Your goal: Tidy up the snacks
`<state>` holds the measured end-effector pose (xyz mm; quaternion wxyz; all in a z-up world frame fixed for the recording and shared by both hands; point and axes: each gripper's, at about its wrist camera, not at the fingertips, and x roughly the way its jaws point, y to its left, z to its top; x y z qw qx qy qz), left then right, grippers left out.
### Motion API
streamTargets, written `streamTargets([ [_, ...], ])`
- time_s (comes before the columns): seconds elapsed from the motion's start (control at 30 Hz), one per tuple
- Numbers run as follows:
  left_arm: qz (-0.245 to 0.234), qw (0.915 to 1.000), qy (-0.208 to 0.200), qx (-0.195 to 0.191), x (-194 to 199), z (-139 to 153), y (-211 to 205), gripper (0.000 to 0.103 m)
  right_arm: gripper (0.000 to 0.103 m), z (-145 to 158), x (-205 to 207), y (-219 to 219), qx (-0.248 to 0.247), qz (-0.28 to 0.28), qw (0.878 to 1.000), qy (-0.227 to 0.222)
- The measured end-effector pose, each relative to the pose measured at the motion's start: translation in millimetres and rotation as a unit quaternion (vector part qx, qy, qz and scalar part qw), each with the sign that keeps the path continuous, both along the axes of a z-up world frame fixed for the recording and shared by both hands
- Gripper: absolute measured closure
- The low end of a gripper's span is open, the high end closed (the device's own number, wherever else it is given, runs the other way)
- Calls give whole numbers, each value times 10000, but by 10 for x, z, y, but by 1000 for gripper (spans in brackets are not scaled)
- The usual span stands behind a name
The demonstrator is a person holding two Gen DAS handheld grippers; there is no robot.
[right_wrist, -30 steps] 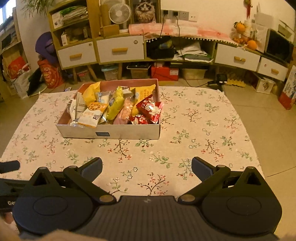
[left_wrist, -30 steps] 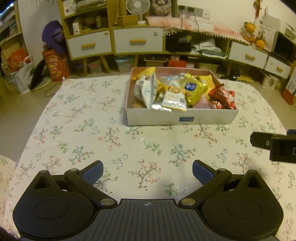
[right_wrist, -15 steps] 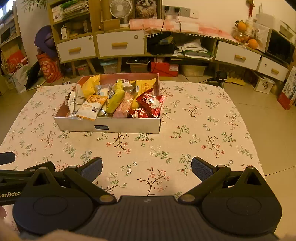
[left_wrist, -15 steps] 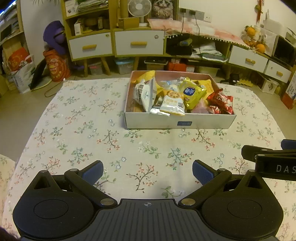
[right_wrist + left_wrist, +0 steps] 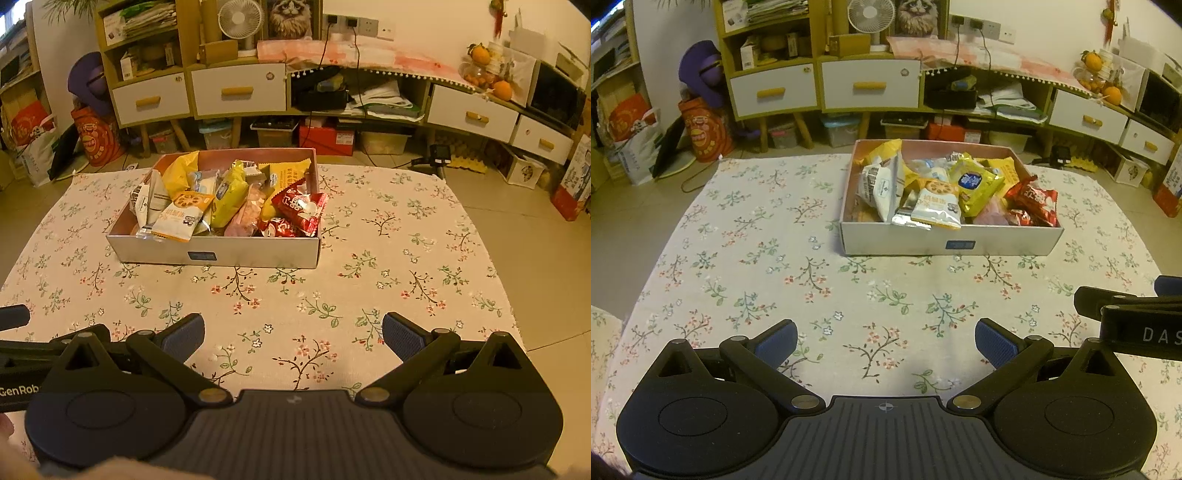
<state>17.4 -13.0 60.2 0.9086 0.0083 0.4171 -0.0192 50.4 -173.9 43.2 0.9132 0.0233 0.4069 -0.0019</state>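
A shallow cardboard box (image 5: 886,245) (image 5: 258,254) stands on the far half of a floral tablecloth, packed with several snack packets: a yellow bag (image 5: 975,182) (image 5: 229,195), a red packet (image 5: 1034,197) (image 5: 299,206), a white cookie packet (image 5: 936,206) (image 5: 177,218). My left gripper (image 5: 885,341) is open and empty over the near cloth, well short of the box. My right gripper (image 5: 293,338) is open and empty, also near the front edge, right of the left one. Each shows at the other view's edge.
The floral tablecloth (image 5: 757,258) (image 5: 406,258) covers the low table. Beyond it stand cabinets with white drawers (image 5: 870,86), bags on the floor at the left (image 5: 701,129), and oranges on a shelf at the right (image 5: 498,86).
Both grippers have drawn back from the box and lifted slightly, so the box looks smaller and farther. Both jaws stay open. The snacks have not moved.
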Motion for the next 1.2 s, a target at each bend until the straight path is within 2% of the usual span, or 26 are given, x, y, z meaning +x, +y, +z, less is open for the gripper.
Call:
streamTargets([
  [1.2, -3, 10000, 5, 10, 4, -4, 2, 0, 0, -27, -2, 8, 9, -12, 10000, 34],
])
